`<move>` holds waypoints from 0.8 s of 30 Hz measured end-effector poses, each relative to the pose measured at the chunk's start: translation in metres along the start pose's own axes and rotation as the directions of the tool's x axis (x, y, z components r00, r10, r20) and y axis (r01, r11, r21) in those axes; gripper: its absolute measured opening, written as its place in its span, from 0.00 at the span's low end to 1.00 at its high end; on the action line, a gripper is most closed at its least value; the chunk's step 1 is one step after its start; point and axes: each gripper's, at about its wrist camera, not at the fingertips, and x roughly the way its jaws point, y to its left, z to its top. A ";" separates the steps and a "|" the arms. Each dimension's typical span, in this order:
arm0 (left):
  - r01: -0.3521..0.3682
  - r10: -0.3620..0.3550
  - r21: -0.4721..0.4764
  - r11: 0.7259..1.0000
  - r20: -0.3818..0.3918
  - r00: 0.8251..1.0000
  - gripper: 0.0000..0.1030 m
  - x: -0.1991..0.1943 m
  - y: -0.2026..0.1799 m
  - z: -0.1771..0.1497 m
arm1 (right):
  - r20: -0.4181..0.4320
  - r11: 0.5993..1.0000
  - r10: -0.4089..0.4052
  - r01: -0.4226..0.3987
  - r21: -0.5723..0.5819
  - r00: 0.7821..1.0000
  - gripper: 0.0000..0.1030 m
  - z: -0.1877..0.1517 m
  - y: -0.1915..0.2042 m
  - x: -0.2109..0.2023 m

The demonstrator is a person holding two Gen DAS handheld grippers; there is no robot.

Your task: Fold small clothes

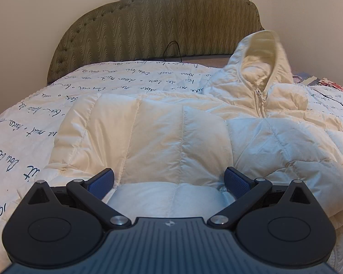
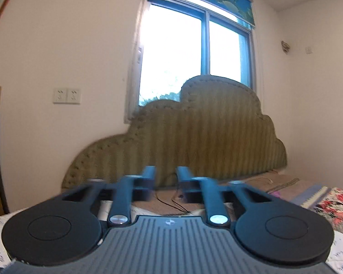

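We count one cream quilted jacket (image 1: 171, 132), spread on the bed's script-printed quilt (image 1: 22, 137), its hood (image 1: 260, 54) standing up at the far right with the zipper (image 1: 259, 102) below it. Our left gripper (image 1: 169, 182) sits low at the jacket's near edge, tongs spread wide with padded fabric bulging between them, nothing pinched. Bare quilt lies open to the left. Our right gripper (image 2: 165, 180) is raised, tongs narrow with a slim gap, empty, facing one headboard (image 2: 194, 141), one window (image 2: 194, 45), and two wall sockets (image 2: 67, 96).
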 end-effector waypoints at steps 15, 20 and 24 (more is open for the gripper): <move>-0.004 0.004 0.006 1.000 -0.002 1.000 1.00 0.001 -0.001 0.000 | -0.448 0.945 -0.127 0.245 0.218 0.885 0.92 -0.128 -0.033 0.209; -0.004 0.004 0.006 1.000 -0.002 1.000 1.00 0.001 0.000 0.000 | -0.527 0.923 -0.215 0.348 0.165 0.822 0.93 -0.159 -0.040 0.278; -0.004 0.004 0.006 1.000 -0.002 1.000 1.00 0.001 0.000 0.000 | -0.553 0.910 -0.303 0.408 0.075 0.777 0.82 -0.171 -0.041 0.314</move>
